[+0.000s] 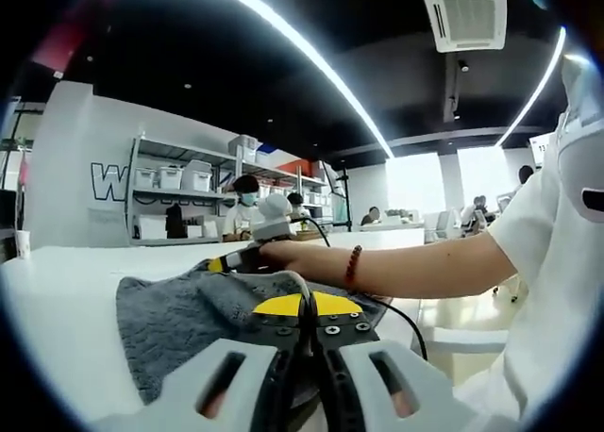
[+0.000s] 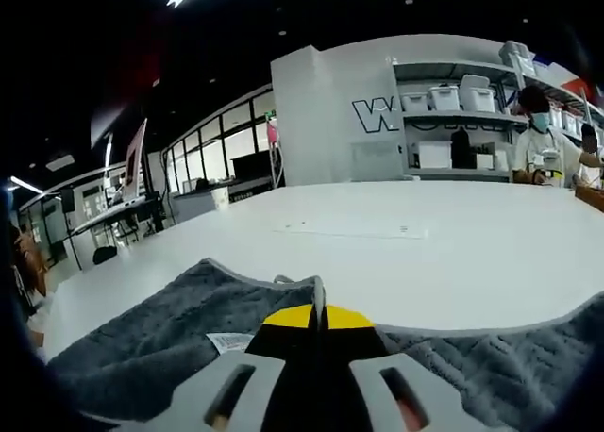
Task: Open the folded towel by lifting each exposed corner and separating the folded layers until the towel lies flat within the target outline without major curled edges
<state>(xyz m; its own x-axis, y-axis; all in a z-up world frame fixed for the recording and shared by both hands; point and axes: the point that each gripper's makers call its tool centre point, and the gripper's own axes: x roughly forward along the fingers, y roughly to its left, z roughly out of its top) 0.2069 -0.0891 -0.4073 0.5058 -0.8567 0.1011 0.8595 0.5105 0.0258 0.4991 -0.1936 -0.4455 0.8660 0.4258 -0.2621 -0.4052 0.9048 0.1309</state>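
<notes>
In the left gripper view, the left gripper rises from the bottom centre with its jaws pressed together on an edge of the grey towel. The towel is thick, nubbly terry cloth, lying rumpled on the smooth white table in the lower left of the frame. Across the middle, a bare forearm with a red bead bracelet reaches in from the right; its hand grips the other gripper's handle at the towel's far edge, with a black cable trailing off it. A white-clad torso takes up the right side.

In the right gripper view, the right gripper comes up from the bottom centre, its yellow-tipped jaws closed on the towel's hemmed edge. The cloth spreads along the bottom, a small white label just left of the jaws. Beyond lies bare table, then shelves of white plastic bins and a masked person in the upper right.
</notes>
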